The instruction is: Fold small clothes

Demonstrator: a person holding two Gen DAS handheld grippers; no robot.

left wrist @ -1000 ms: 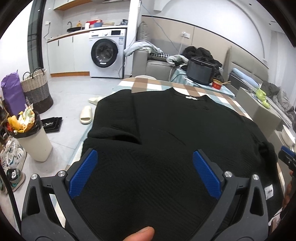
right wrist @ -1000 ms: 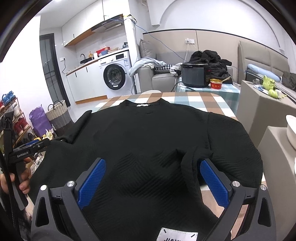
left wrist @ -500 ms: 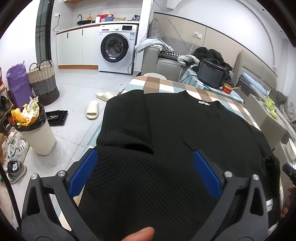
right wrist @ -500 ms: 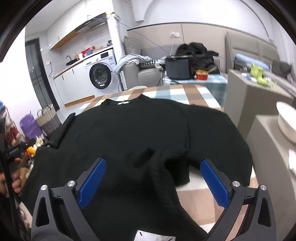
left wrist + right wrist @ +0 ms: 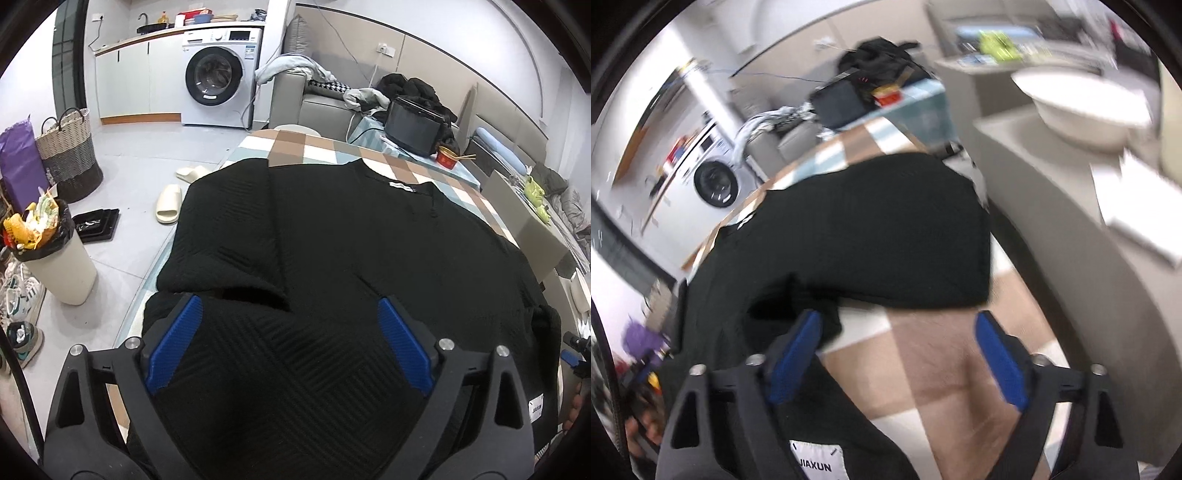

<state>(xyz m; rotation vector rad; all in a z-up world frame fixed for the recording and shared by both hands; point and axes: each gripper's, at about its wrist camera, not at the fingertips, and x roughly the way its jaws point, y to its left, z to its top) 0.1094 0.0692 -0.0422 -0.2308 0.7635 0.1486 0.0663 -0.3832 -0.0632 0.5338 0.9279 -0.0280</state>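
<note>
A black textured sweater (image 5: 369, 240) lies spread on a table with a checked cloth (image 5: 303, 147), collar at the far side. Its left sleeve (image 5: 229, 243) is folded inward, the cuff ending just ahead of my left gripper (image 5: 290, 343). That gripper hovers over the sweater's lower left part with its jaws wide and closing, and fabric lies under them. The right wrist view is blurred and tilted. My right gripper (image 5: 895, 354), also wide and closing, hangs over bare cloth (image 5: 934, 362) beside the sweater (image 5: 868, 229). Its left pad (image 5: 794, 354) sits at the dark right sleeve end.
On the floor to the left are a full trash bin (image 5: 55, 258), slippers (image 5: 170, 203) and a woven basket (image 5: 70, 155). A black cooker (image 5: 413, 125) stands beyond the table. A grey cabinet with a white bowl (image 5: 1082, 103) is close on the right.
My left gripper has shifted left and lower, toward the folded sleeve. My right gripper has swung right off the sweater body and rolled, so its view is tilted. Both jaws have narrowed slightly.
</note>
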